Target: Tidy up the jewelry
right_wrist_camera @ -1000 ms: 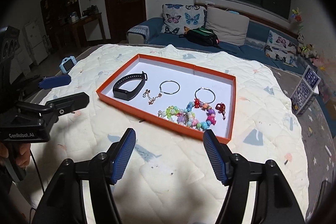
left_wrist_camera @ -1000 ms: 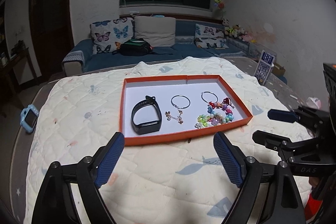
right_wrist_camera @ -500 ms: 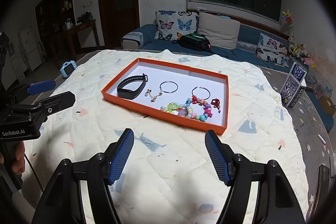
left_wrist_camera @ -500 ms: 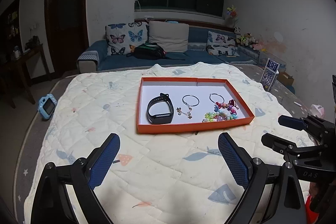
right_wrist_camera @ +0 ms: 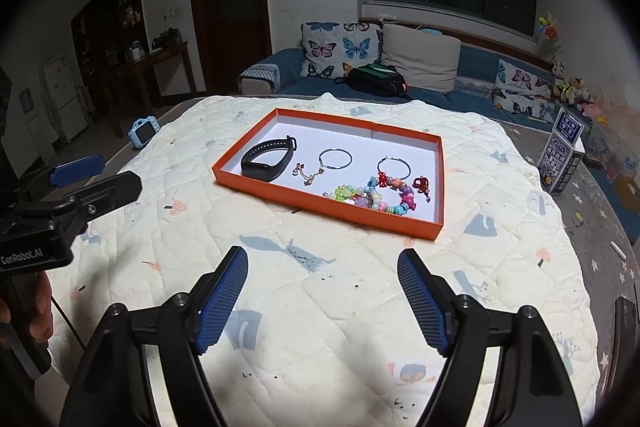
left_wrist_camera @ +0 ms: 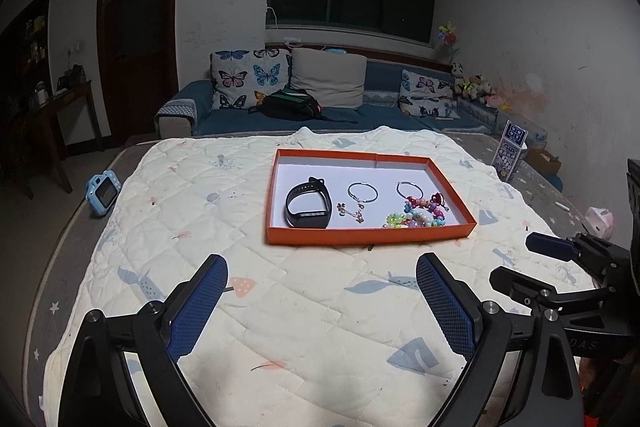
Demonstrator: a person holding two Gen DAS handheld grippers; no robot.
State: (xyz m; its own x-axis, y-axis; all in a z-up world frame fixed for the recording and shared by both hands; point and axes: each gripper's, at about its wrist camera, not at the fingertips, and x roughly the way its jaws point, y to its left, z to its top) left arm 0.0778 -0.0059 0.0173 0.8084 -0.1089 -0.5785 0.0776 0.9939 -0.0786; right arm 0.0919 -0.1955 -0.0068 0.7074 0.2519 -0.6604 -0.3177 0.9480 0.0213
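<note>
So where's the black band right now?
The black band lies in the orange tray, at its left end in both wrist views, just left of the small charm chain. Neither gripper is near it.

The left gripper [left_wrist_camera: 322,301] pointed forward and downward with its blue-padded jaws spread wide and nothing between them. The right gripper [right_wrist_camera: 322,297] tilted down likewise, its jaws opening and also empty. They were held side by side, apart, each showing at the edge of the other's view. A hand [right_wrist_camera: 34,311] gripped the left gripper's handle.
</note>
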